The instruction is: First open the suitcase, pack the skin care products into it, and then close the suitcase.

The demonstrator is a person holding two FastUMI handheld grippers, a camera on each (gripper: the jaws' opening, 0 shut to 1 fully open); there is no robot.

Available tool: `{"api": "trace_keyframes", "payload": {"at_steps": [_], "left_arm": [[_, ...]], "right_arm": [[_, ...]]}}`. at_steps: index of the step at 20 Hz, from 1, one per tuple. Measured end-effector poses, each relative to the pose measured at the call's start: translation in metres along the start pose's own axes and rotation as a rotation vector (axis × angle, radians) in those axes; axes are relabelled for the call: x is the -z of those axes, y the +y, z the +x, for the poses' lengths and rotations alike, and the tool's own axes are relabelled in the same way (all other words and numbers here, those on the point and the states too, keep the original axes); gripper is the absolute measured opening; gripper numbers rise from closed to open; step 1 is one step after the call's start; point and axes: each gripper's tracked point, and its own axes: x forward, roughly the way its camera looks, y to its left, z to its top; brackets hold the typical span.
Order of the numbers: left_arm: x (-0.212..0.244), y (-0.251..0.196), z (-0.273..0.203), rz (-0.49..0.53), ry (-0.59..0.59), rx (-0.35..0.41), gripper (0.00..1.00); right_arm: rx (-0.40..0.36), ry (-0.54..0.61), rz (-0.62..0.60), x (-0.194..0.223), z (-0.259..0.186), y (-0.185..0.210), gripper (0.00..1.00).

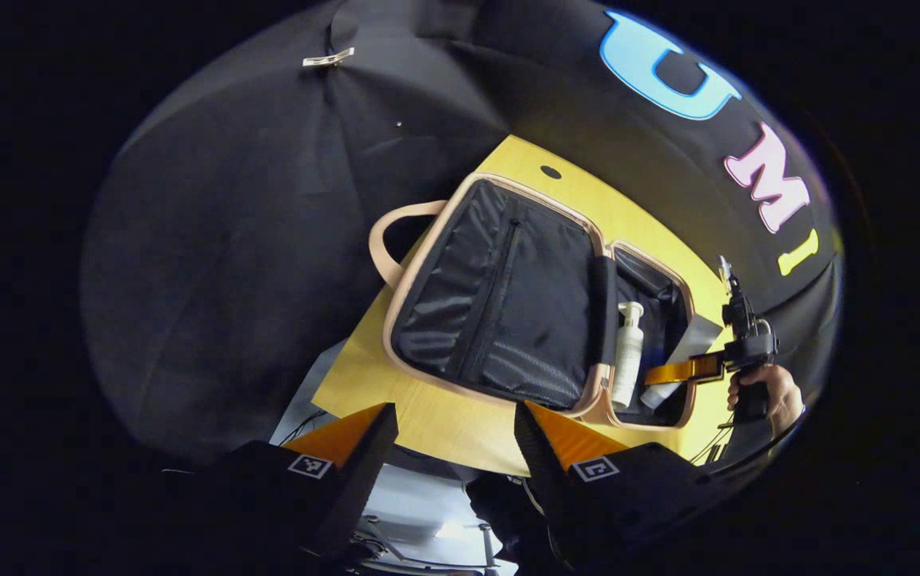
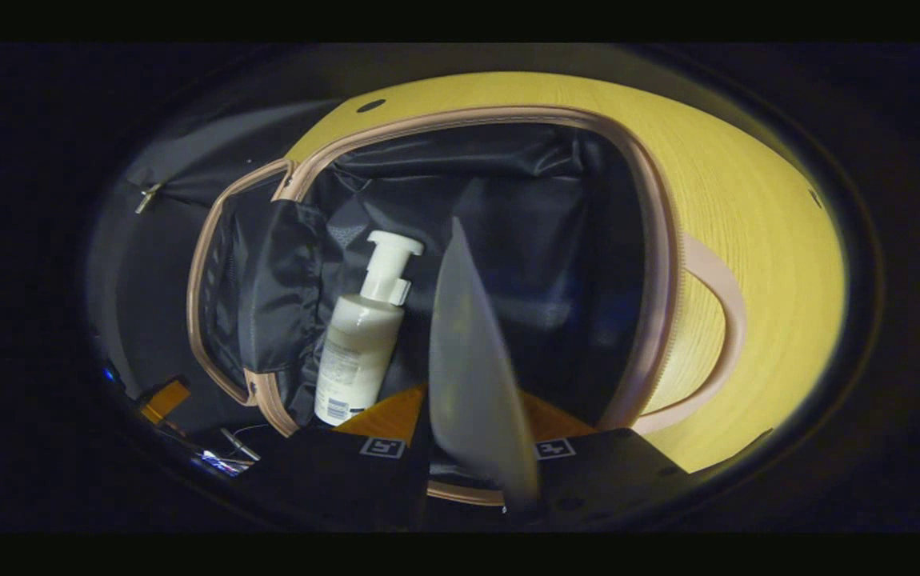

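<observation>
- Bench [image 1: 428,416]: yellow wood top, carries the suitcase [image 1: 500,312], which lies flat and fully open on it. Open step looks done.
- Suitcase, lid half: dark lining with a zip pocket, pink trim and a pink handle [image 1: 386,240] poking off the far edge. Nothing packed in that half as far as I can see.
- Suitcase, base half: holds the products. In the right gripper view the same case [image 2: 668,264] sits right under the camera.
- Pump bottle [image 2: 360,344]: white, lying in the base half next to the hinge fold, pump head pointing away from the right gripper. Already packed. Also visible from the left gripper view [image 1: 628,352].
- Tube [image 2: 472,376]: pale grey, flat, pinched between the right gripper [image 2: 472,448] fingers and held over the base half beside the bottle. Not released yet, I'd say mid-placement.
- Right gripper seen from the left gripper view [image 1: 688,370]: reaches into the base half from the far side, a hand [image 1: 764,392] on its grip.
- Left gripper [image 1: 456,432]: fingers spread wide, holding nothing, hovering off the near bench edge, well apart from the case.
- Left to do, my read: drop the tube, pack any further products (can't see any on the bench), then fold the lid over and close up.
</observation>
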Motion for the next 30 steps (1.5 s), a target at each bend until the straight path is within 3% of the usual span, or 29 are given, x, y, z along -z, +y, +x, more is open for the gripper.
{"api": "trace_keyframes", "payload": {"at_steps": [1, 2, 3, 5, 6, 7, 9, 14, 19, 21, 22, 23, 25, 27, 30], "left_arm": [[-0.004, 0.005, 0.008, -0.003, -0.003, -0.010, 0.93], [-0.010, 0.007, 0.014, -0.005, 0.001, -0.021, 0.93], [-0.018, 0.011, 0.021, -0.003, 0.002, -0.032, 0.93], [-0.041, 0.014, 0.030, 0.005, -0.014, -0.047, 0.93], [-0.057, 0.018, 0.033, 0.007, -0.034, -0.055, 0.93], [-0.076, 0.023, 0.041, -0.005, -0.053, -0.067, 0.93], [-0.116, 0.036, 0.049, -0.051, -0.097, -0.079, 0.93], [-0.160, 0.080, 0.096, -0.086, -0.044, -0.185, 0.93], [-0.148, 0.114, 0.144, -0.034, 0.115, -0.324, 0.92], [-0.139, 0.115, 0.163, -0.031, 0.144, -0.320, 0.92], [-0.134, 0.100, 0.170, -0.074, 0.163, -0.247, 0.85], [-0.128, 0.093, 0.178, -0.098, 0.177, -0.253, 0.63], [-0.134, 0.095, 0.178, -0.013, 0.174, -0.286, 0.19], [-0.141, 0.090, 0.171, 0.045, 0.125, -0.284, 0.14], [-0.158, 0.072, 0.139, 0.072, 0.071, -0.223, 0.09]], "right_arm": [[-0.011, -0.013, 0.014, -0.002, -0.003, 0.003, 0.36], [-0.024, -0.029, 0.032, -0.003, -0.008, 0.006, 0.47], [-0.060, -0.047, 0.047, -0.005, -0.013, 0.016, 0.51], [-0.115, -0.101, 0.026, -0.009, -0.033, 0.031, 0.78], [-0.143, -0.148, -0.003, -0.013, -0.049, 0.035, 0.96], [-0.165, -0.205, -0.036, -0.016, -0.064, 0.036, 0.87], [-0.191, -0.301, -0.098, -0.018, -0.096, 0.035, 0.97], [-0.205, -0.429, -0.167, -0.011, -0.148, 0.021, 0.97], [-0.236, -0.452, -0.152, 0.006, -0.179, 0.020, 0.97], [-0.208, -0.449, -0.164, 0.010, -0.185, 0.012, 0.97], [-0.197, -0.448, -0.167, 0.012, -0.187, 0.008, 0.97], [-0.194, -0.455, -0.166, 0.012, -0.190, 0.006, 0.96], [-0.188, -0.464, -0.149, 0.013, -0.195, 0.002, 0.96], [-0.200, -0.478, -0.141, 0.016, -0.201, 0.000, 0.96], [-0.186, -0.499, -0.151, 0.021, -0.206, -0.010, 0.96]]}}
